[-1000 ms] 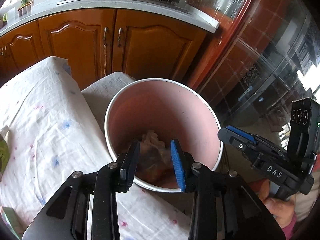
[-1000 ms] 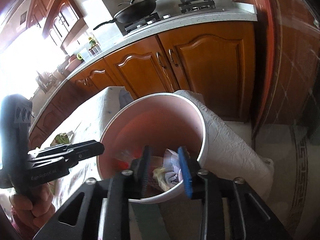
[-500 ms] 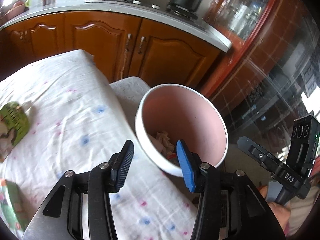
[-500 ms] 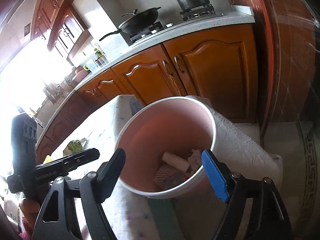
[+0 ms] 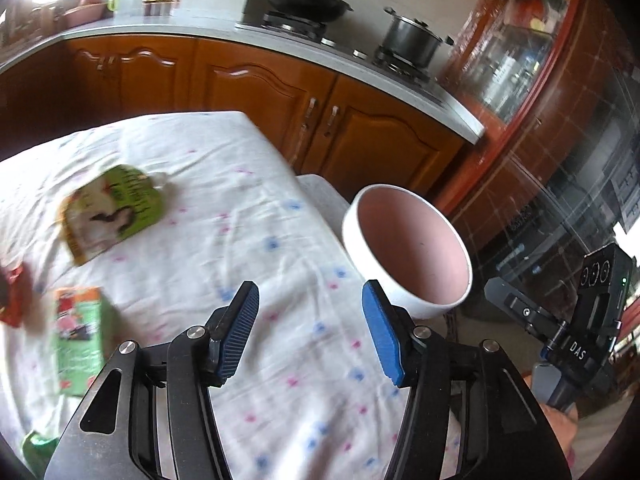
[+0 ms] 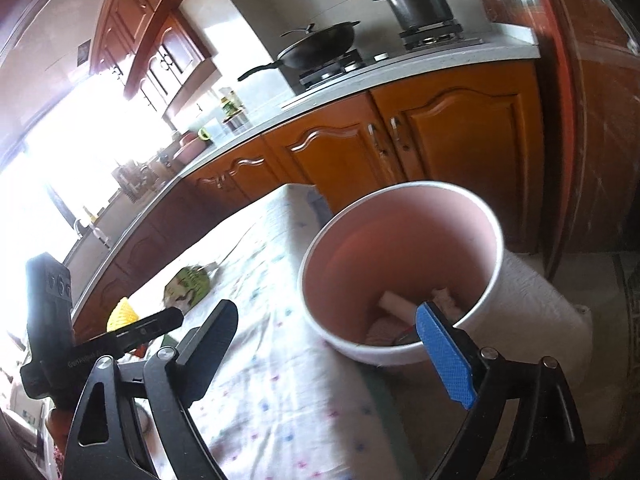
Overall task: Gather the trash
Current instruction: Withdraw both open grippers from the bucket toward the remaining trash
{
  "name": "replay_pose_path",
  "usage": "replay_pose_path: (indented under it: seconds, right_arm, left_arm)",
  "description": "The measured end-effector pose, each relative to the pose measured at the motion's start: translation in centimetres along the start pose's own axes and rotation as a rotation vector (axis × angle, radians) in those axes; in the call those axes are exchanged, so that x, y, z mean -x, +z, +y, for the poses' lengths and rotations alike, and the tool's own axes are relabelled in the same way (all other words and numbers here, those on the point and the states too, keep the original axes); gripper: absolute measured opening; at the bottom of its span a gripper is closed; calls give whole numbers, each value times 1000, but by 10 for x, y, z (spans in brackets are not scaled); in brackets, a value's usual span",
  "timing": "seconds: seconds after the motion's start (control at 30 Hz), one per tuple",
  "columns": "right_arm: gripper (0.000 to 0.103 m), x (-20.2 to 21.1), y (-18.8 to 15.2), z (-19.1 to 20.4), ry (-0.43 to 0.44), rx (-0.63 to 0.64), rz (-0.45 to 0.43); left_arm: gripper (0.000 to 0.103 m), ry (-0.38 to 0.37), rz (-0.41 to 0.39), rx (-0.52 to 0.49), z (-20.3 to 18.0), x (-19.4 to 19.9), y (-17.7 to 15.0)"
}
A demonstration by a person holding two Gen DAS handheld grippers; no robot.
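A white bin with a pink inside (image 5: 404, 256) stands beside the table's right edge; in the right wrist view the bin (image 6: 400, 240) holds crumpled paper and wrappers (image 6: 394, 308) at its bottom. My left gripper (image 5: 310, 334) is open and empty above the tablecloth, left of the bin. My right gripper (image 6: 340, 350) is wide open and empty at the bin's near rim. On the table lie a green snack pouch (image 5: 114, 210), a green carton (image 5: 78, 344) and a red wrapper (image 5: 12, 294).
The table has a white dotted cloth (image 5: 224, 216). Wooden kitchen cabinets (image 5: 260, 92) with a wok and pot on the stove stand behind. A glass cabinet (image 5: 560, 120) is on the right. A yellow item (image 6: 122, 314) lies far left on the table.
Both grippers opened wide, let go of the trash into the bin and pulled back. The left gripper swung left over the table, bringing the pouch and carton into view.
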State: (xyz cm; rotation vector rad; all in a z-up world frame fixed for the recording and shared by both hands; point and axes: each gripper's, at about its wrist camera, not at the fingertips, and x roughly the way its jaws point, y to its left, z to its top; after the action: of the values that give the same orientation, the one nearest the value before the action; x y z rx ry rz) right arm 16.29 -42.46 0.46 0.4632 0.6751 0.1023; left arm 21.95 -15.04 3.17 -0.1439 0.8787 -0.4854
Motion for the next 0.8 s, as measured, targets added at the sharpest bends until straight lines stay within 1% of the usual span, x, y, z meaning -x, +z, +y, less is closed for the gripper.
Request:
replay_pose_path:
  seconds: [0.2, 0.37, 0.8]
  right_arm:
    - [92, -3, -11, 22, 36, 21, 15]
    - [92, -10, -16, 40, 68, 41, 31]
    - [92, -38, -38, 87, 137, 96, 97]
  left_arm:
    - [54, 26, -37, 32, 23, 27, -10]
    - [54, 44, -49, 67, 45, 45, -18]
    - [54, 139, -103, 185, 122, 89, -34]
